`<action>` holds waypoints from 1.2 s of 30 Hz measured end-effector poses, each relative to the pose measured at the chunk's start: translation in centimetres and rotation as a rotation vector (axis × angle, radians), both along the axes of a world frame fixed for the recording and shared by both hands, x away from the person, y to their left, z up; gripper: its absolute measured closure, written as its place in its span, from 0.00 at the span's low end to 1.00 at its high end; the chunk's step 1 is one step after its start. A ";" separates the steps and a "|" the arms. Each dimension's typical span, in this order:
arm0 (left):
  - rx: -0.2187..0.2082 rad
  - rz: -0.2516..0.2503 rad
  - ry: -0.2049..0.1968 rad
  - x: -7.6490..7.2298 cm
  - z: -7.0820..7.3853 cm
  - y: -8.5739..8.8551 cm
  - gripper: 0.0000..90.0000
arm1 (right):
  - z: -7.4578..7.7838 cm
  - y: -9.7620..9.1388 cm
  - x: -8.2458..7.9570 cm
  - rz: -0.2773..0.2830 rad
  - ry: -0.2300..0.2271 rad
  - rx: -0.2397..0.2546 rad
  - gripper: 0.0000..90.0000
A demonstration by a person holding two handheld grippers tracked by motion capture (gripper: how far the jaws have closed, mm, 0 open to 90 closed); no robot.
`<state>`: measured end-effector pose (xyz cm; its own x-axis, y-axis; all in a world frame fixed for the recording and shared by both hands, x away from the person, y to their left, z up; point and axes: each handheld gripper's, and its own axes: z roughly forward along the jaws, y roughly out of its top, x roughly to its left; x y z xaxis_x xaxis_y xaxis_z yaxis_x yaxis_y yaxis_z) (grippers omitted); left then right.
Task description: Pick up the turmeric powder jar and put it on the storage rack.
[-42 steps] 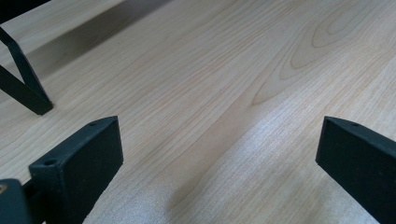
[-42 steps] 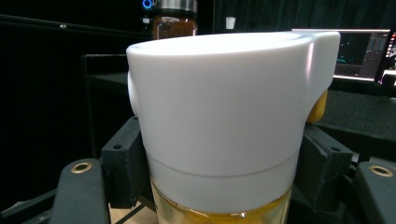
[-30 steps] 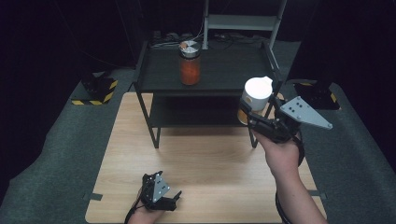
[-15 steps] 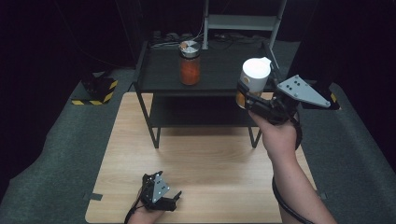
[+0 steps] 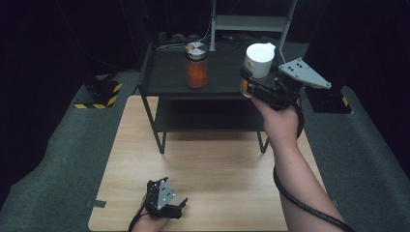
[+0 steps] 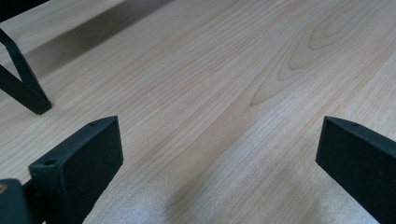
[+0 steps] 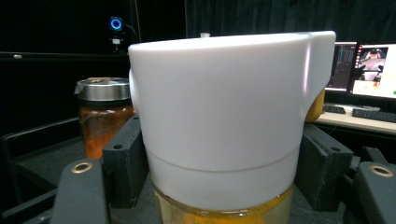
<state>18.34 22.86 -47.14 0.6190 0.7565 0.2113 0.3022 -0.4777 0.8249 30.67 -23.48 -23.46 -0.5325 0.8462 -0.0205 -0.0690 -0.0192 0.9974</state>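
Since a second ago the right gripper (image 5: 251,83) has carried the white-capped bottle with yellow-orange contents (image 5: 257,62) up from beside the lower shelf to the level of the black metal shelf unit's top tray (image 5: 164,77), and further in toward it. The left gripper (image 5: 167,203) has not stirred — it rests low on the pale wooden table (image 5: 212,164), jaws spread wide with nothing between them, only bare wood grain ahead in the left gripper view.

The right gripper's jaws are closed against the bottle's sides, gripping it below the broad white cap (image 7: 224,112). The bottle looks upright in the right gripper view, held above the tray's right end; I cannot tell whether its base has touched down.

What worries me is the grip: it sits on a narrow band under a heavy-looking cap, so a tilt of the wrist could let the bottle swing or slip. The tray's raised rim could also catch the base if it comes in low, and tip it.

The glass jar with a silver metal lid (image 5: 196,65) stands on the tray to the left, well apart, nearly full of something orange-red. The bottle shows a yellow-orange fill under its cap — liquid or paste, I cannot say. Its cap appears shut.
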 end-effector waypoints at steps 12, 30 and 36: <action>-0.003 -0.002 0.001 0.0 0.0 0.1 0.01 | 0.9 1.2 2.0 -0.021 0.019 0.008 0.32; -0.010 -0.005 0.001 0.0 0.0 0.2 0.01 | 0.5 1.9 3.8 -0.035 0.042 0.013 0.32; -0.008 -0.005 0.002 0.0 0.0 0.2 0.01 | 0.3 1.9 4.2 -0.034 0.050 0.023 0.32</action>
